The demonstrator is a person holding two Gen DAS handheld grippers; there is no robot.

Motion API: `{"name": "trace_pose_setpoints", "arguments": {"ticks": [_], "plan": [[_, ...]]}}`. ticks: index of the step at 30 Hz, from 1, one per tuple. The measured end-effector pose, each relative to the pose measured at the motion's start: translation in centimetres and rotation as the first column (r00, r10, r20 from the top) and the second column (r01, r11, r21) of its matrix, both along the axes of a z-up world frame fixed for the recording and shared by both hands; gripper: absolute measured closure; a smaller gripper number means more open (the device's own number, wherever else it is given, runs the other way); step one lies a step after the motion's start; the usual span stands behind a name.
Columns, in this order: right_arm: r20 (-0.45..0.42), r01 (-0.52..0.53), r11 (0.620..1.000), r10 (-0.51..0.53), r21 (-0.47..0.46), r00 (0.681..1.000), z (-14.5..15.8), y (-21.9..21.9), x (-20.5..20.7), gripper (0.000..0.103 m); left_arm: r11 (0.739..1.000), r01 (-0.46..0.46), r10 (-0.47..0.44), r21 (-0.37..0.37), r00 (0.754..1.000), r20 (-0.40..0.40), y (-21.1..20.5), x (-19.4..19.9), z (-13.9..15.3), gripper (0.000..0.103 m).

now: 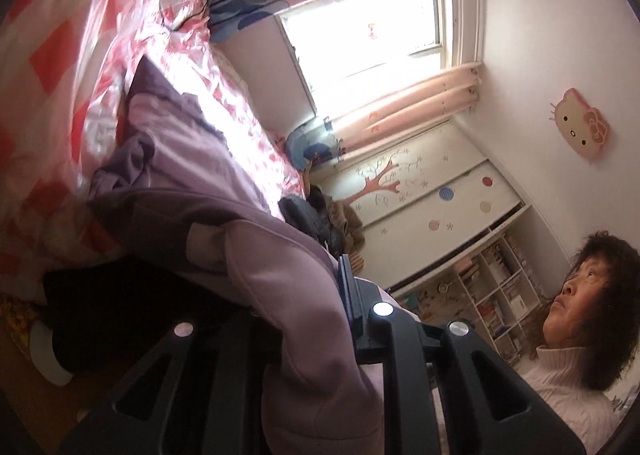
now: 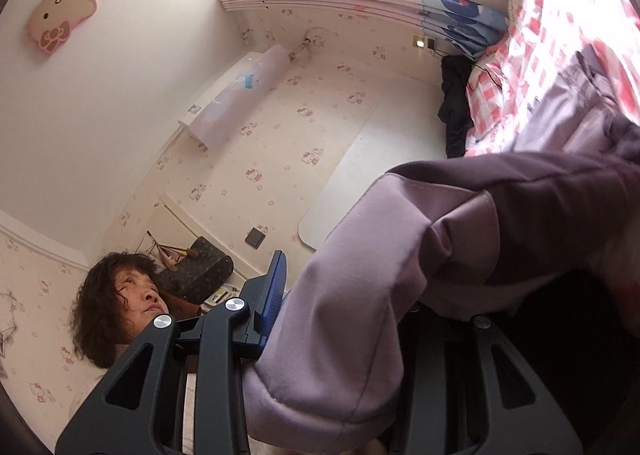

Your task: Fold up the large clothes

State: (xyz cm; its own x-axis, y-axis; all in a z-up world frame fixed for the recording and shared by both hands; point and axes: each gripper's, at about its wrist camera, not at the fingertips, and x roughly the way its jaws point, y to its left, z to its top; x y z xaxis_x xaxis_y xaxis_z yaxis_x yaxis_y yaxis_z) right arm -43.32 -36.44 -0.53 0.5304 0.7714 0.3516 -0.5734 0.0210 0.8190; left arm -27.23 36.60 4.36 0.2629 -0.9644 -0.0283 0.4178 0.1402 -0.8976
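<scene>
Left gripper (image 1: 320,319) clamped on a fold of the lilac garment (image 1: 208,183) — cloth drapes over the jaws and trails back onto the bed (image 1: 48,67), which has a pink-and-white checked cover. Right gripper (image 2: 340,319) also pinching the same garment (image 2: 360,295); only the blue pad (image 2: 274,291) on one side shows, the other finger is buried in fabric. Garment hangs between both grippers, part in a darker purple. Person in a white knit sweater (image 1: 568,391) behind, window (image 1: 360,23) backlit.
</scene>
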Motion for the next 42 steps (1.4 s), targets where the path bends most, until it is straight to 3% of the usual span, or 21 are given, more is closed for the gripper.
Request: {"name": "trace_pose_setpoints", "arguments": {"ticks": [9,19,28,33,37,42], "plan": [[0.023,0.043,0.999,-0.042,-0.024,0.999,3.5,-1.2,6.8,0.068,0.997,-0.069,0.071,-0.044,0.996,0.052,-2.4,7.3,2.9,0.085],[-0.139,0.154,0.986,-0.162,-0.069,0.977,4.5,-3.6,17.6,0.068,0.978,-0.206,0.205,-0.025,0.978,-0.039,-5.4,18.8,2.5,0.085],[-0.352,0.234,0.962,-0.271,-0.143,0.896,-0.2,-5.8,27.6,0.068,0.961,-0.265,0.272,0.076,0.957,-0.1,-9.0,28.2,0.1,0.085],[-0.468,0.251,0.947,-0.317,-0.199,0.825,-4.7,-6.0,32.2,0.068,0.934,-0.304,0.338,0.185,0.921,-0.194,-10.6,32.4,-4.5,0.085],[-0.524,0.244,0.937,-0.342,-0.248,0.78,-8.0,-5.7,34.6,0.069,0.909,-0.314,0.386,0.275,0.884,-0.264,-11.4,34.4,-8.9,0.085],[-0.571,0.225,0.944,-0.325,-0.24,0.754,-10.3,-5.6,36.4,0.068,0.897,-0.297,0.395,0.326,0.87,-0.295,-11.9,35.1,-10.4,0.084]]}}
